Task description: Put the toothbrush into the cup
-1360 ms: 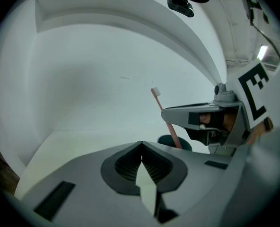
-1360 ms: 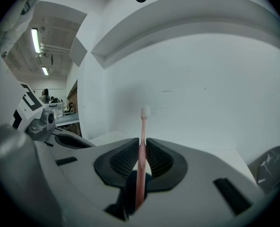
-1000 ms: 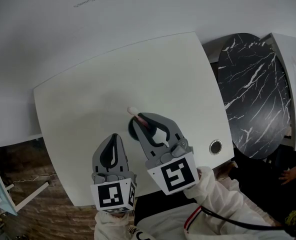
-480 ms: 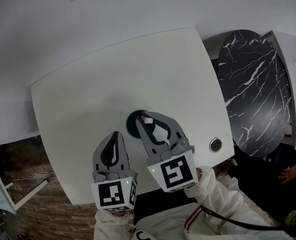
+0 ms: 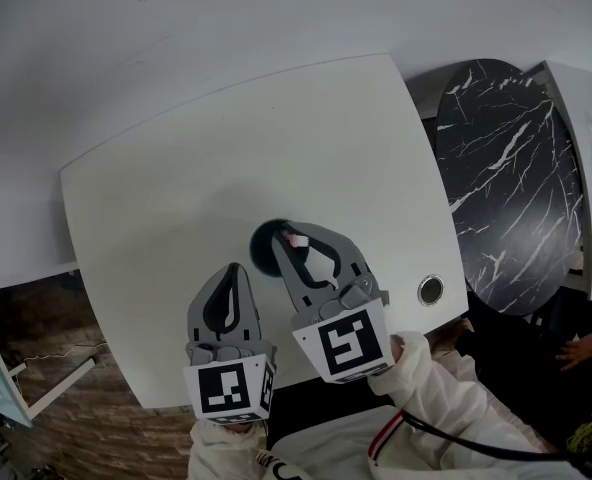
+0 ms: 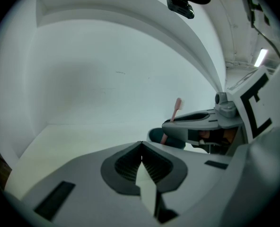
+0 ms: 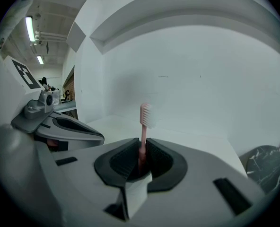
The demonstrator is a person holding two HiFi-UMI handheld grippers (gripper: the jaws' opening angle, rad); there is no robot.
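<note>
Gripped pink plastic toothbrush (image 7: 144, 119) upright in grey right gripper (image 7: 141, 148), bristles up, over dark round cup (image 5: 265, 252) near centre of head view, on white table (image 5: 166, 218). Held grey left gripper (image 6: 141, 146) clenched, empty, lower left of cup.

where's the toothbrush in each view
Head view: toothbrush near centre, at the dark cup's right edge.
Left gripper view: right of centre, upright above the cup.
Right gripper view: dead centre, upright between the jaws.
Shared landmark: the white table in all three.
</note>
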